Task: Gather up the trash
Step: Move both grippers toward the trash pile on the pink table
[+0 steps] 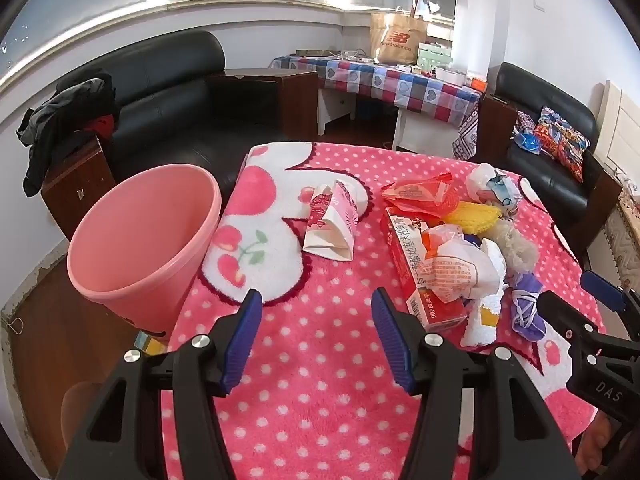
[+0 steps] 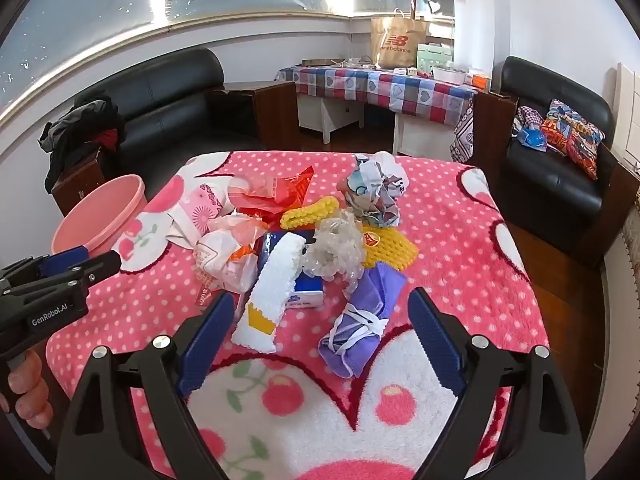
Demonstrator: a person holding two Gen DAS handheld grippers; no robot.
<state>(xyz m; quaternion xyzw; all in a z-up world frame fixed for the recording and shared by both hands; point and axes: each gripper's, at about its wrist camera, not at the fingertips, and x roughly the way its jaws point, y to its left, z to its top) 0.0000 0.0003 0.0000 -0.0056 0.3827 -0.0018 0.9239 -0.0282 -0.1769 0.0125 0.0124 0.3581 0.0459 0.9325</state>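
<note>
Both jaws stand wide and empty. From my right gripper (image 2: pixel 316 344), the crumpled purple cloth bundle (image 2: pixel 360 320) lies just ahead between the fingers, long axis slanting away; my left gripper (image 1: pixel 316 336) sits nearer the pink plastic bin (image 1: pixel 144 240).

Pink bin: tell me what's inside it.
The pink bin shows only bare pink inner wall; nothing visible inside. Its bottom is hidden by the near rim.
</note>
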